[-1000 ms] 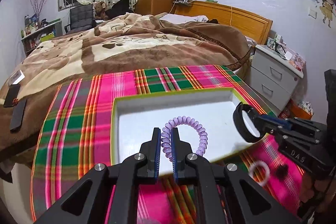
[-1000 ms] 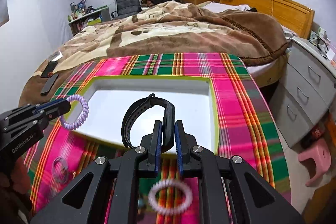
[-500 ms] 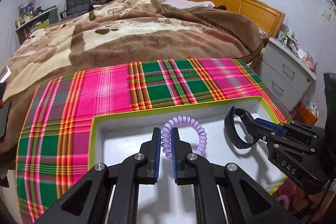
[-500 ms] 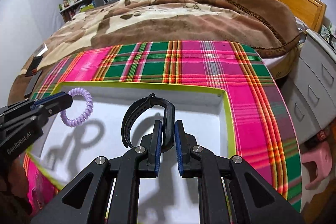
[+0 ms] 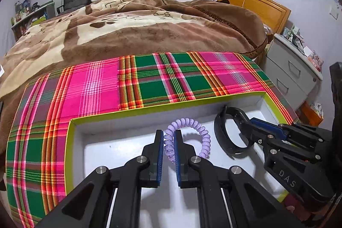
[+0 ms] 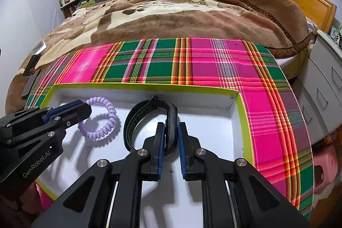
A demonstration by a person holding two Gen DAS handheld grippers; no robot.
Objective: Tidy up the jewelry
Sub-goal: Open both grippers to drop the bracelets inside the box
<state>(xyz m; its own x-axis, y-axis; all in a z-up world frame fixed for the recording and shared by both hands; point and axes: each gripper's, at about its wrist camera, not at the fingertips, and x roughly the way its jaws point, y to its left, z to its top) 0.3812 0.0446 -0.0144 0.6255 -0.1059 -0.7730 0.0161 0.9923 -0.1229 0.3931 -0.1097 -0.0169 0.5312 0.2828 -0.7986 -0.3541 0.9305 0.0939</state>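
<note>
Jewelry tray (image 5: 149,108) near edge cut off by gripper bodies in both views

The purple coil bracelet (image 5: 188,138) pinched in the left gripper (image 5: 168,142) is looking like glossy, ribbed plastic. The black wristband (image 6: 149,121) clamped in the right gripper (image 6: 171,138) is looking matt and rubbery, with small holes along the strap. Both grippers are showing matt black plastic bodies, blue ribbed pads (image 6: 160,149) and shiny metal pins. Beneath them, the tray (image 6: 235,119) is appearing as smooth white card with a lime edge. Beyond the fingertips, the plaid cloth (image 5: 149,78) is looking woven, and the brown blanket (image 5: 149,35) fuzzy.
</note>
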